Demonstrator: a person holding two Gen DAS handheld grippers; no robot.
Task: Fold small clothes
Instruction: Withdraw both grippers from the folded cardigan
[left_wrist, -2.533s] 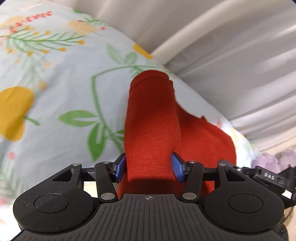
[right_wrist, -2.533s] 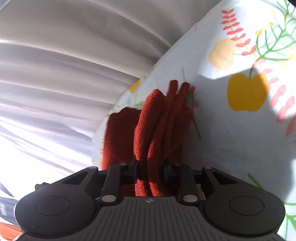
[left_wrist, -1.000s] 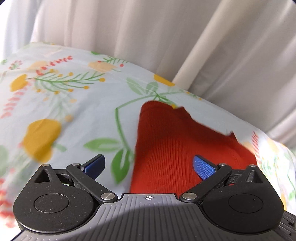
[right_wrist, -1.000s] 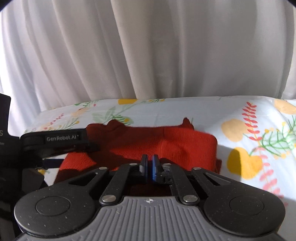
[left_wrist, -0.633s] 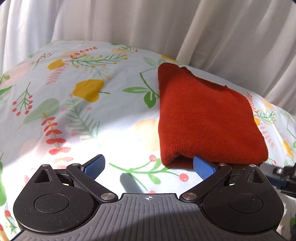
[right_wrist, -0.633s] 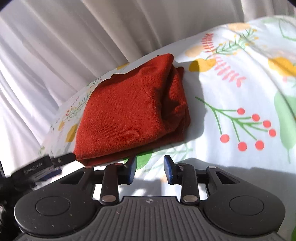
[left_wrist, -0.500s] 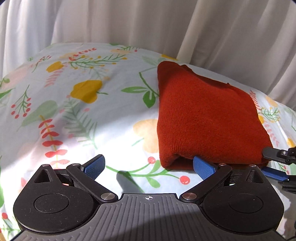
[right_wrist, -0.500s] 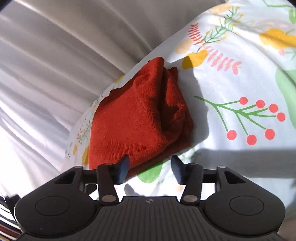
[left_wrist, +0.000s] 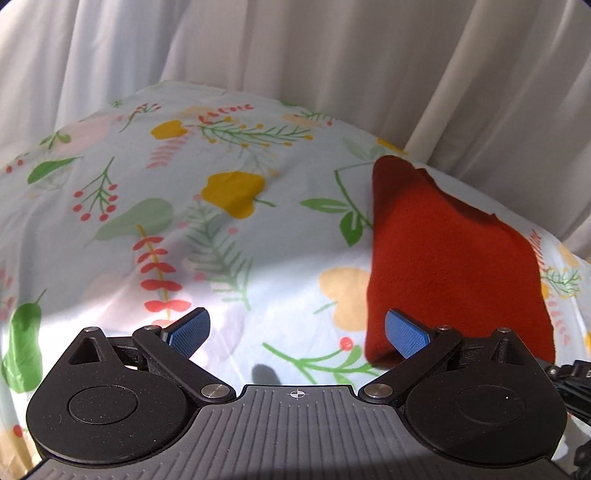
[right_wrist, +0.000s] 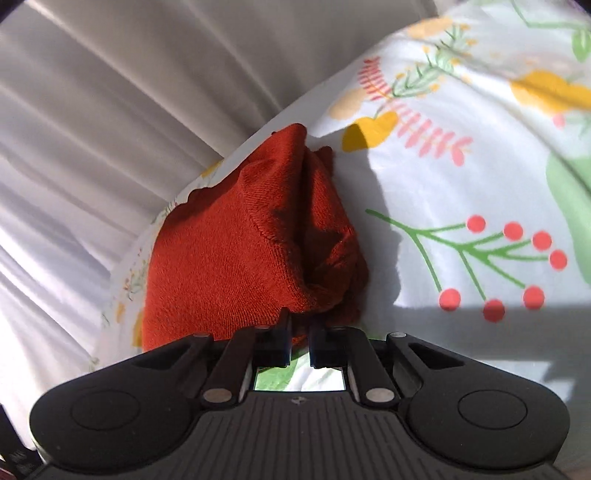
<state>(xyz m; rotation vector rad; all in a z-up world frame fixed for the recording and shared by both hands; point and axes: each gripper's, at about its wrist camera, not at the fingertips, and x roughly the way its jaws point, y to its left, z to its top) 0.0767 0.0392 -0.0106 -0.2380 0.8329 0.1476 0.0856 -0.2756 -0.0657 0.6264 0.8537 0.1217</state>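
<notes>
Lying folded on the floral sheet (left_wrist: 229, 258), the red knit garment (left_wrist: 450, 266) sits near the white curtain (left_wrist: 332, 55). The left gripper (left_wrist: 297, 328) has its blue pads (left_wrist: 188, 330) spread wide, holding nothing; the garment lies beside its right pad. The right gripper (right_wrist: 300, 341) shows a narrow gap between its fingers at the garment's near edge (right_wrist: 236, 258); whether they pinch cloth cannot be told.

Sunlit floral bedsheet (left_wrist: 229, 236) before pale pleated curtains (left_wrist: 295, 51)

Hard sunlight, sharp shadows on floral sheet (right_wrist: 461, 177); fisheye edge warp; slight blur.
</notes>
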